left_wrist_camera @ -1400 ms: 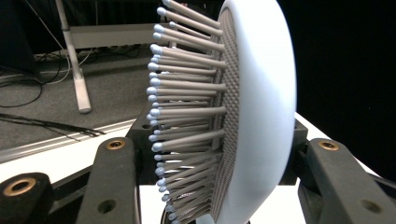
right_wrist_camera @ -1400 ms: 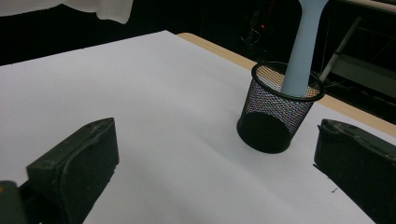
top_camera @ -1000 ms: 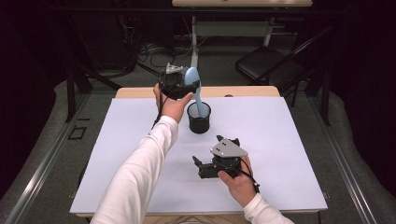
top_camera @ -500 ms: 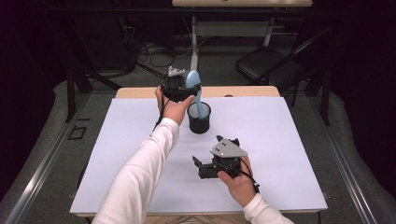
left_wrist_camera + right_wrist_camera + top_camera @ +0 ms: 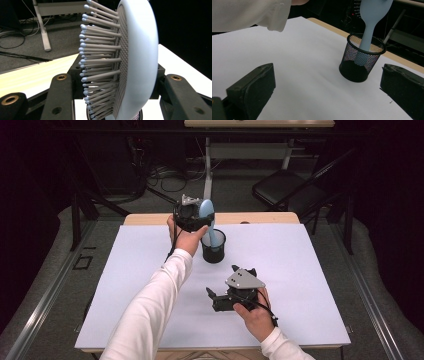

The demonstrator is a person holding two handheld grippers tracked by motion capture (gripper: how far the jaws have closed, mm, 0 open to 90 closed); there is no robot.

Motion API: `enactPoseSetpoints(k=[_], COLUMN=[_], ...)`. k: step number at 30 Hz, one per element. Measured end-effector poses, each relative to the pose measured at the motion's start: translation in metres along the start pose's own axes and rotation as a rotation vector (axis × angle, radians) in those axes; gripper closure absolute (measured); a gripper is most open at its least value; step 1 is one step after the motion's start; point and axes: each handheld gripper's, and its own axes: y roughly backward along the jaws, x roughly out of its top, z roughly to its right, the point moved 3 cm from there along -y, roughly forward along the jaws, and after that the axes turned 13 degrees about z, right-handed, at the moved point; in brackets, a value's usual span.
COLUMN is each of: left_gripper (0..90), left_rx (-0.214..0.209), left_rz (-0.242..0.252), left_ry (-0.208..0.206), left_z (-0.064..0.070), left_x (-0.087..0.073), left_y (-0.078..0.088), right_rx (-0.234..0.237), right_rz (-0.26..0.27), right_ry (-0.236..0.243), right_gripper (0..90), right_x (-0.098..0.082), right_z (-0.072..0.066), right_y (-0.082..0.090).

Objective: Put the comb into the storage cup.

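Observation:
A pale blue hairbrush (image 5: 207, 220) stands with its handle down inside a black mesh cup (image 5: 214, 247) near the table's far middle. My left gripper (image 5: 192, 215) is shut on the brush's head, above the cup. In the left gripper view the brush head (image 5: 130, 62) sits between the two black jaws, its grey bristles pointing left. My right gripper (image 5: 212, 299) rests low over the near part of the white table, open, with nothing between its jaws. The right gripper view shows the cup (image 5: 362, 60) with the brush handle (image 5: 368, 32) in it.
The white table top (image 5: 300, 270) has a wooden strip along its far edge (image 5: 260, 217). A folding chair (image 5: 290, 192) and a desk leg (image 5: 207, 165) with cables stand on the floor beyond. A white sleeve (image 5: 252, 15) crosses the top left of the right gripper view.

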Motion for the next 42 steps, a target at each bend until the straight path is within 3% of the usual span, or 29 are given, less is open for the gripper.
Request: enactPoseSetpoints(k=[20,42], left_gripper=[49.0,48.6], left_rx=[0.013,0.021], left_rz=[-0.029,-0.051], left_ry=[-0.029,-0.029], left_z=[0.0,-0.003], left_x=[-0.007,-0.016], left_y=[-0.002,-0.006], right_rx=[0.0,0.003], right_rz=[0.0,0.0], right_ry=[0.002,0.007], right_gripper=[0.0,0.0], right_x=[0.0,0.0], right_z=[0.0,-0.001], right_y=[0.0,0.0])
